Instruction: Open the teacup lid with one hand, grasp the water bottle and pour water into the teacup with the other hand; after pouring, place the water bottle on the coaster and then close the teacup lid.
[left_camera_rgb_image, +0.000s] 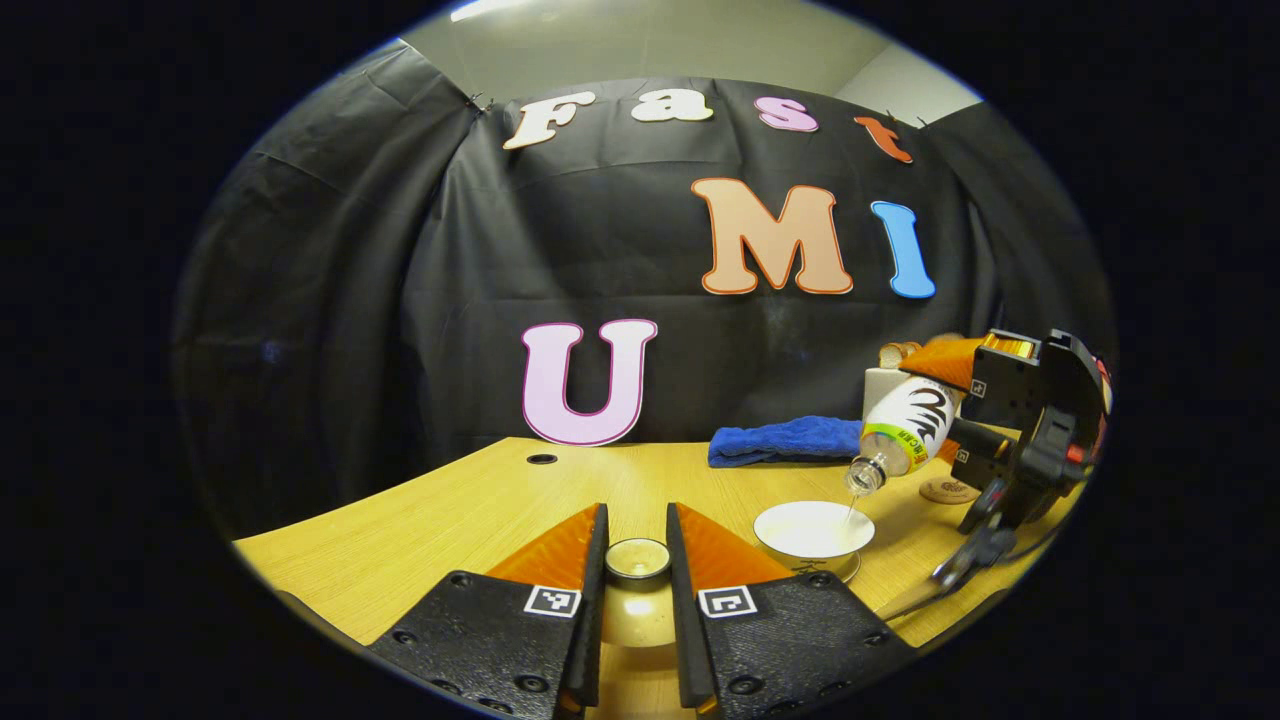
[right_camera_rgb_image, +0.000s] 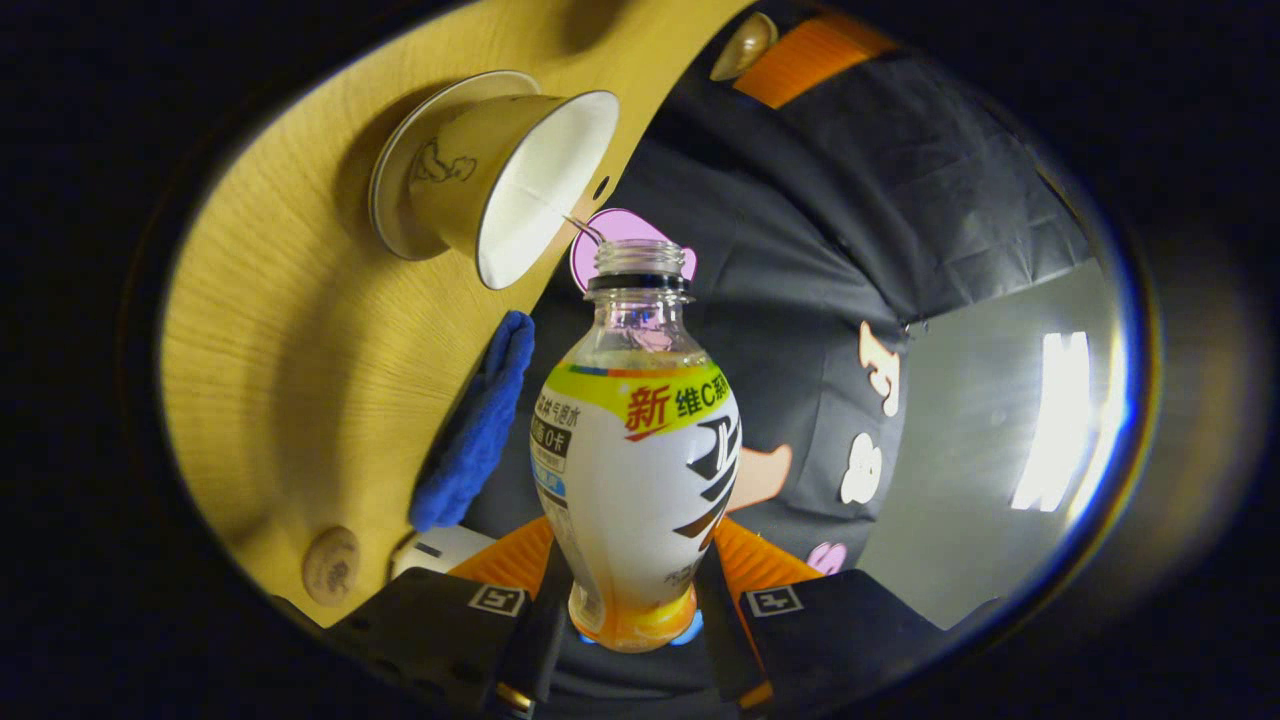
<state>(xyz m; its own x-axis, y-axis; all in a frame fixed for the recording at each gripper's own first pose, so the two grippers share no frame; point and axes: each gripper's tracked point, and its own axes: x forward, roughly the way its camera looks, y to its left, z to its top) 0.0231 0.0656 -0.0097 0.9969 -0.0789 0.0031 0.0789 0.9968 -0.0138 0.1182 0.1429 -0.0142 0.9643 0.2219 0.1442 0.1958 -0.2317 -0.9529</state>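
My left gripper (left_camera_rgb_image: 637, 530) is shut on the knob of the beige teacup lid (left_camera_rgb_image: 637, 610), held off to the left of the cup. The open teacup (left_camera_rgb_image: 812, 530) stands on its saucer, its inside white. My right gripper (right_camera_rgb_image: 635, 575) is shut on the base of the uncapped water bottle (right_camera_rgb_image: 635, 460), tipped mouth-down over the teacup (right_camera_rgb_image: 510, 180). A thin stream of water runs from the bottle (left_camera_rgb_image: 905, 425) into the cup. In the left gripper view the right gripper (left_camera_rgb_image: 955, 405) shows at far right. The round coaster (left_camera_rgb_image: 948, 490) lies bare behind the cup.
A folded blue towel (left_camera_rgb_image: 785, 440) lies at the back of the wooden table (left_camera_rgb_image: 450, 520), with a white box (left_camera_rgb_image: 885, 385) beside it. In the right gripper view the towel (right_camera_rgb_image: 475, 430), the coaster (right_camera_rgb_image: 330, 565) and the box (right_camera_rgb_image: 440, 550) sit near the bottle. A small hole (left_camera_rgb_image: 541, 459) marks the tabletop.
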